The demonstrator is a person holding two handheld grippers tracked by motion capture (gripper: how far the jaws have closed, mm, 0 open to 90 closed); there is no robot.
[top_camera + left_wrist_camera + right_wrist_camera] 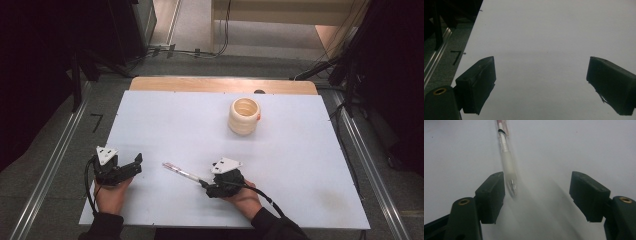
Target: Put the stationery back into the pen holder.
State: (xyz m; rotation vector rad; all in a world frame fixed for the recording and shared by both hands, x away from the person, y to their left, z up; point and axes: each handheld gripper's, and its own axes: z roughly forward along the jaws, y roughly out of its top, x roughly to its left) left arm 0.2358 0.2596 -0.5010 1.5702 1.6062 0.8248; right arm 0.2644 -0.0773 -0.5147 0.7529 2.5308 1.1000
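A clear pen (180, 172) with a pinkish far end lies on the white table (300, 165), near the front and pointing up-left. My right gripper (202, 184) sits at its near tip. In the right gripper view the pen (507, 162) reaches in between the jaws of the right gripper (537, 192). Its tip lies close beside the left jaw, with a wide gap to the right jaw. The jaws stand open. My left gripper (136, 166) rests at the front left, and in its own view the left gripper (541, 82) is open over bare table.
A cream ribbed cup (244, 116) stands upright at the back, right of the middle. The table's wooden strip (220, 84) runs along the far edge. Cables and dark stands lie on the floor beyond the table and at both sides.
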